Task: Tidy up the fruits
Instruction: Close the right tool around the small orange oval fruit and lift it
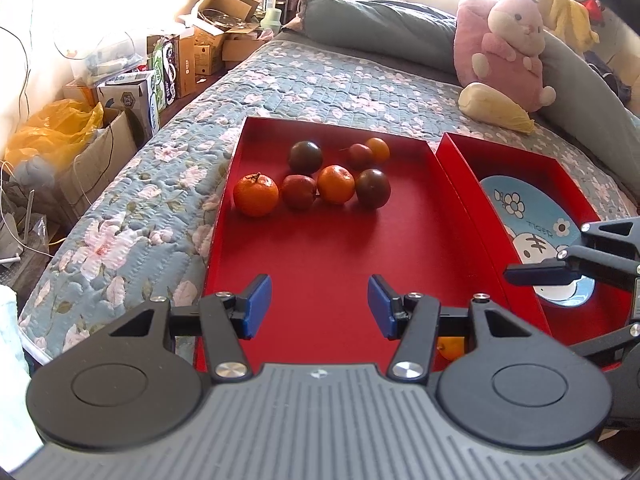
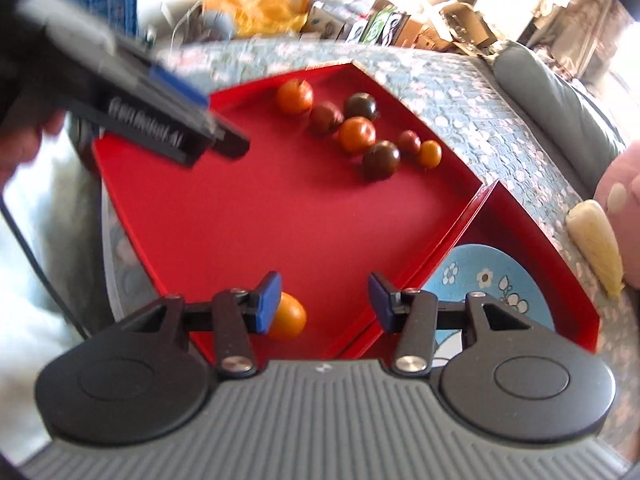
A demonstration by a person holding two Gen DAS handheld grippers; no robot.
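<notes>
A large red tray [image 1: 332, 256] lies on the bed with several fruits grouped at its far end: oranges [image 1: 256, 194], dark plums [image 1: 305, 157] and red fruits [image 1: 298, 191]. My left gripper [image 1: 319, 306] is open and empty above the tray's near part. A second red tray [image 1: 568, 312] to the right holds a blue patterned plate [image 1: 536, 208]. My right gripper [image 2: 323, 300] is open above the large tray's [image 2: 224, 216] near corner, with one orange [image 2: 289, 317] lying right by its left finger. The same fruit group [image 2: 356, 134] and the plate [image 2: 480, 276] show there.
The trays rest on a floral quilted bed [image 1: 304, 80]. A pink plush toy [image 1: 508, 48] and a yellow plush [image 1: 496, 108] lie at the back right. Cardboard boxes [image 1: 200, 52] and a yellow bag [image 1: 52, 132] stand beside the bed on the left.
</notes>
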